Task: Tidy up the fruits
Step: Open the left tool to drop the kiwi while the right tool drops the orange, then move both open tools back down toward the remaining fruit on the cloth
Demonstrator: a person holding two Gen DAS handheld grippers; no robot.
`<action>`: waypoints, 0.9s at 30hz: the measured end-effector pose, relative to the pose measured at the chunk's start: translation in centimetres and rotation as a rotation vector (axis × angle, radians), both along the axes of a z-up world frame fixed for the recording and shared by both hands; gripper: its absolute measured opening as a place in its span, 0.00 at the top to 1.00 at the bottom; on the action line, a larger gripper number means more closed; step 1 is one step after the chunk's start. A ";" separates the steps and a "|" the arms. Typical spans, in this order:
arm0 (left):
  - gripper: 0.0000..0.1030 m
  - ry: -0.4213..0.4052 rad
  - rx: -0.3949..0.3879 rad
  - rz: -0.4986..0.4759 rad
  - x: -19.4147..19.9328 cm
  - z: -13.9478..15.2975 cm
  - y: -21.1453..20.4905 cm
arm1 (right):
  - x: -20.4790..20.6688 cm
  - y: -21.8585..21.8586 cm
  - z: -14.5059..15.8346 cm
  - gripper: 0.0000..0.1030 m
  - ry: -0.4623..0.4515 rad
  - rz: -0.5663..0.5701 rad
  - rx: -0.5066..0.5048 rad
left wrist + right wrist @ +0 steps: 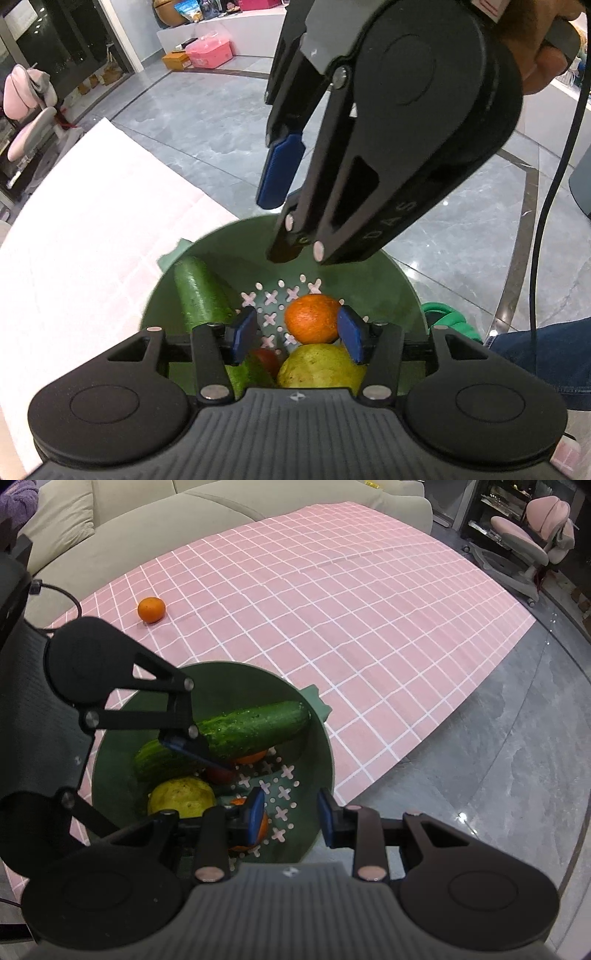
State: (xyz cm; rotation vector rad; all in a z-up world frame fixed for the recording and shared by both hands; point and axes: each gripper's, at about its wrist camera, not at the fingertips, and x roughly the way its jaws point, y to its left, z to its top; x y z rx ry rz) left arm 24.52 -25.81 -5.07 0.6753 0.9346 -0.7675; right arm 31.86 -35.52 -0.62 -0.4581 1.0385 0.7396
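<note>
The fruits lie in a green perforated basket (388,280) that stands at the near edge of the desk (332,609), which is covered by a pink checked cloth. Inside the basket:

- an orange (312,317) on the perforated bottom
- a yellow-green round fruit (317,367) touching it on the near side
- a small red fruit (267,360) beside that
- a cucumber (258,727) leaning across the basket with its end at the rim
- a second cucumber (159,760) below it

One more orange (151,609) sits alone on the cloth, well apart from the basket, near the sofa (129,513).

The left gripper (297,334) hangs over the basket, pointing steeply down. Its jaws stand partly open. The orange shows between the blue pads, and only the right-hand pad is close to it. Nothing is held.

The right gripper (291,818) also points steeply down, with a narrow opening that straddles the basket's rim: one pad inside and one at the outer wall. Whether the pads press on the wall cannot be told.

Grey tiled floor (498,757) lies past the desk edge, with a pink chair (532,542) beyond.
</note>
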 end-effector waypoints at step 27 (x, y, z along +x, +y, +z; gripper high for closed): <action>0.28 -0.227 -0.233 0.182 -8.3 17.9 14.8 | -13.0 9.9 20.0 0.66 -0.224 -0.024 -0.092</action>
